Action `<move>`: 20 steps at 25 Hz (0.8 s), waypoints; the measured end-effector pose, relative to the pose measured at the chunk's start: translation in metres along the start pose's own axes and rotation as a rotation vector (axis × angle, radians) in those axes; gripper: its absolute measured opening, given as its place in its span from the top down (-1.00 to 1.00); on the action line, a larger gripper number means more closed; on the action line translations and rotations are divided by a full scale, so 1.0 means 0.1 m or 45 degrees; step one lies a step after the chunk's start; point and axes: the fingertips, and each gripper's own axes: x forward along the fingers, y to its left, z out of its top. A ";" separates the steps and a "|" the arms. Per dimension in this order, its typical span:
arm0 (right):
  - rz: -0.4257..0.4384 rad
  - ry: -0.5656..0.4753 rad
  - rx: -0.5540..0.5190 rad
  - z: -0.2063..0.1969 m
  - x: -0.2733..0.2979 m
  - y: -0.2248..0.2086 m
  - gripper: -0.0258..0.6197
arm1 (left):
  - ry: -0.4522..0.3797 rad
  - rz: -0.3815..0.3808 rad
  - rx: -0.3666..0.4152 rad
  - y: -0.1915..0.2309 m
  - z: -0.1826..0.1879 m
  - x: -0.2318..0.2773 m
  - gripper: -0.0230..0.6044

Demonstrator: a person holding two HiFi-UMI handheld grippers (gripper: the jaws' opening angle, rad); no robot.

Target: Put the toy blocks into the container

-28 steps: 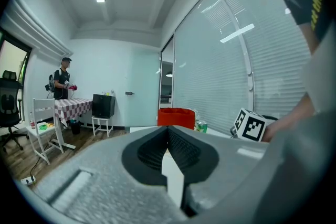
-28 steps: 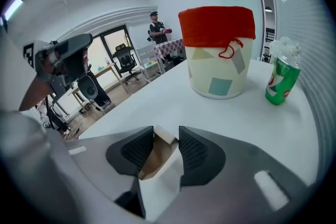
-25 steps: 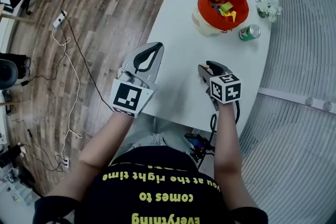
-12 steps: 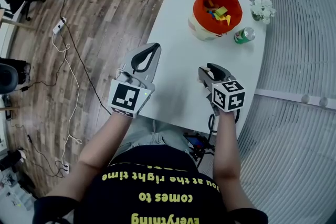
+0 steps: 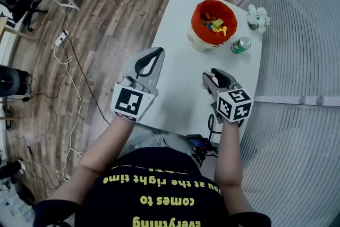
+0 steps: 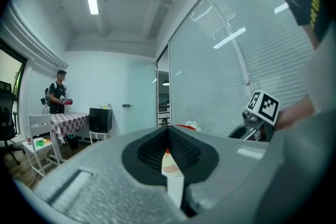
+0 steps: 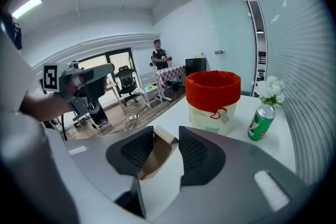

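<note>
1. The toy blocks (image 5: 215, 23), in mixed bright colours, lie heaped inside the container (image 5: 195, 18). It is a cream tub with a red cuff, standing at the far, 1 o'clock end of the white tabletop (image 5: 186, 66).
2. No block shows loose on the tabletop, so the filling looks finished or paused. Any next move would first call for finding a stray block out of view.
3. The left hand-held gripper (image 5: 158, 51), at 7 o'clock of the container and well apart from it, has its jaws closed tip to tip on nothing.
4. The right hand-held gripper (image 5: 210, 75), at 6 o'clock, has its jaws spread wide and is empty.
5. A green can (image 5: 240, 44) stands at 4 o'clock of the container and white flowers (image 5: 257, 17) at 3 o'clock. The can's label and the container's small tag (image 7: 223, 118) are too small to read.
6. The person's dark shirt (image 5: 154, 188) carries yellow print, seen upside down: "everything comes to you at the right time".
</note>
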 end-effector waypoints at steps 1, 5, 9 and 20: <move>-0.005 -0.012 -0.002 0.04 -0.04 0.00 0.43 | -0.006 -0.001 0.002 0.01 0.03 0.00 0.92; -0.035 -0.054 -0.015 0.19 -0.17 -0.03 0.43 | -0.026 -0.001 0.007 0.04 0.11 0.02 0.92; -0.067 -0.102 -0.022 0.31 -0.31 -0.08 0.43 | -0.034 -0.002 0.009 0.05 0.13 0.03 0.92; -0.111 -0.186 -0.041 0.61 -0.51 -0.22 0.43 | -0.028 0.014 0.008 0.12 0.14 0.04 0.92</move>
